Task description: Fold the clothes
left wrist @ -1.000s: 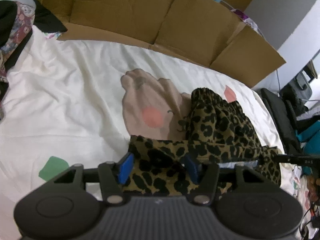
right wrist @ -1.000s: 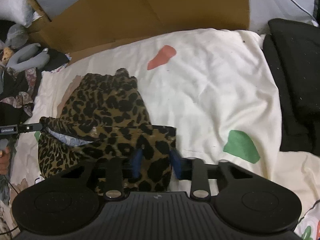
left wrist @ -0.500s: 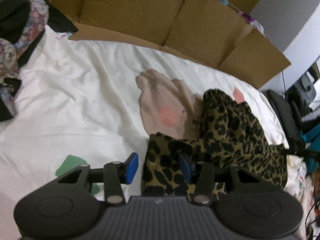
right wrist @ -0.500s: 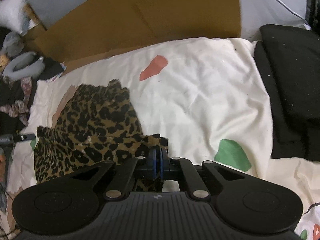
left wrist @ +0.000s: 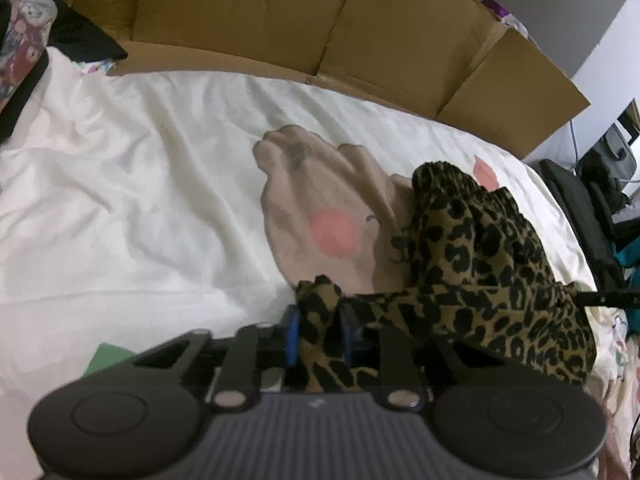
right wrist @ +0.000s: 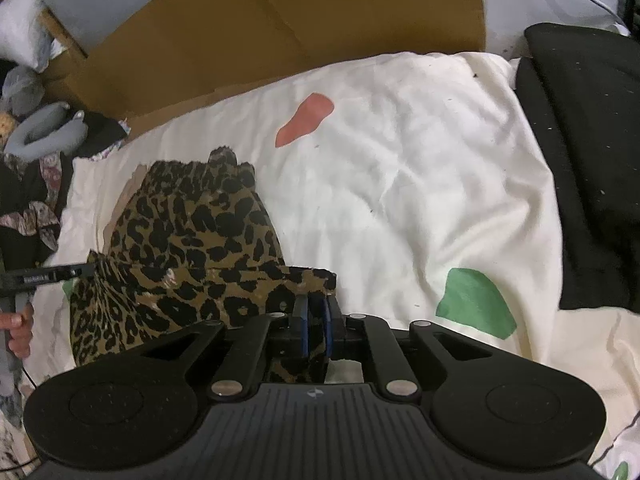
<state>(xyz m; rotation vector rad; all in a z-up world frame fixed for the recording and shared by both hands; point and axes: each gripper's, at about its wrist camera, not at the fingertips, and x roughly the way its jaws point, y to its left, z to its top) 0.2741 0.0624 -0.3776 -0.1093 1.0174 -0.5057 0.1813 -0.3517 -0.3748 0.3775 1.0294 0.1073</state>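
Soft, even indoor light fell on the white bedsheet (left wrist: pixel 132 200), casting only faint shadows in its creases. Beyond the sheet, fisheye bending curved the cardboard (right wrist: pixel 280 28). Both views were slightly blurred, with dark vignetted corners.

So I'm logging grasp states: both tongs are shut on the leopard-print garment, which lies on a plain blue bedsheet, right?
Not quite. The sheet is cream-white with coloured patches, not plain blue, as the right wrist view shows. The rest holds: the left tongs and right tongs are each shut on the leopard-print garment.
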